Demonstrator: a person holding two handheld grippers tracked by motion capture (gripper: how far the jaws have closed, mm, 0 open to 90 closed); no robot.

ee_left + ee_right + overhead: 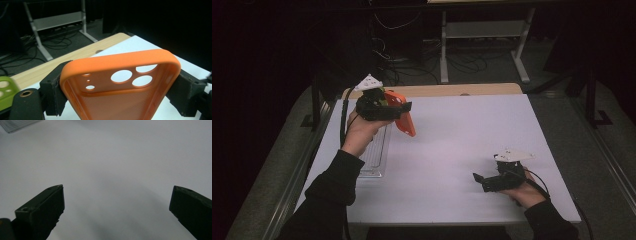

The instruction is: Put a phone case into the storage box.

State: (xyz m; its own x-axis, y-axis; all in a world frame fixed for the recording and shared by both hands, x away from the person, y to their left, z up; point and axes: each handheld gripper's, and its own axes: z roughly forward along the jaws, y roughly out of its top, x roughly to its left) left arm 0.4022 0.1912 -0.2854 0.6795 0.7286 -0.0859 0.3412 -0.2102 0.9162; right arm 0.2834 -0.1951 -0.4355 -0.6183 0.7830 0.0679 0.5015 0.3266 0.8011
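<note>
Case (120,85), orange, was held off the table (452,145) by the left gripper (384,107), over the far-left part of the white surface. In the left gripper view the two black jaws pressed on its two long sides near the camera end, with the round lens cut-outs lying between them and the open inner face turned toward the lens. In the high view the case (404,117) hung down and to the right from the jaws, its lower end clear of the table. A clear ribbed tray (374,150) lay flat below the left hand (357,135), near the table's left edge.

Handling (a judgement from shape and finish alone): the case looked light, thin-walled and somewhat flexible, with a matte rim that should give fair friction. A squeeze across the sides seemed likely to bow the walls inward, so firm pressure was not called for. The stiffest holds appeared to be the corners and the thick band around the cut-outs; the middle of a long side would probably flex most. Breakage seemed unlikely if it dropped.

The right gripper (492,181) rested low over the near-right part of the table, well apart from the case. Its jaws stood wide apart with nothing between them, and the right gripper view showed bare white surface in the gap.
</note>
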